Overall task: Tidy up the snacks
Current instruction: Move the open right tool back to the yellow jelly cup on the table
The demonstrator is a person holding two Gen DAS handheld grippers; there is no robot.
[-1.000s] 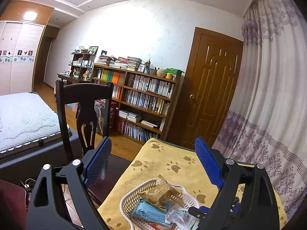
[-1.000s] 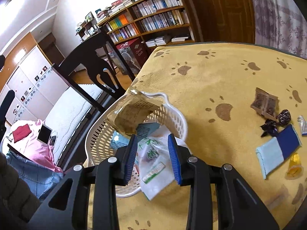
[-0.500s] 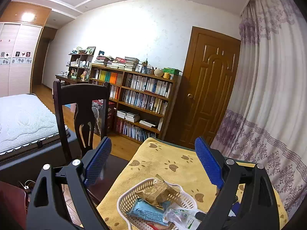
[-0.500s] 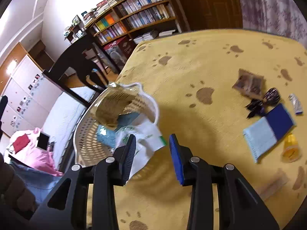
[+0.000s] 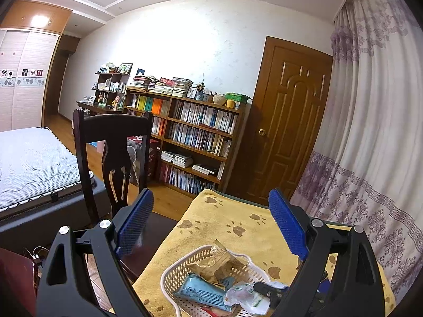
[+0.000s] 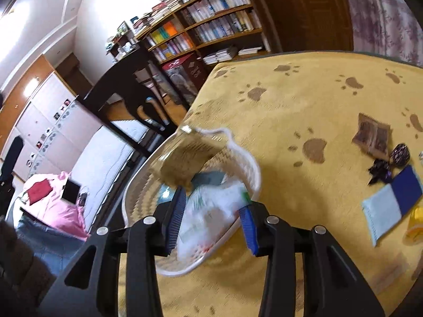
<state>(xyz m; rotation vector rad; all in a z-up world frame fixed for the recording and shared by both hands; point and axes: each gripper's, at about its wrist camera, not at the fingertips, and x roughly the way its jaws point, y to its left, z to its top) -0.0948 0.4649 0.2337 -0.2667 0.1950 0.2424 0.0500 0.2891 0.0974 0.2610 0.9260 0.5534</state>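
The white snack packet [image 6: 211,211], light and crinkly, lies in the near side of the basket [image 6: 253,169] between the released right gripper [image 6: 211,219]; take its edge; left gripper [image 5: 211,222] is open

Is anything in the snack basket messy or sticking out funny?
Yes. In the white basket, the brown packet stands tilted against the far rim, poking above it, and the white packet drapes over the near edge. Several snacks lie outside on the yellow cloth.
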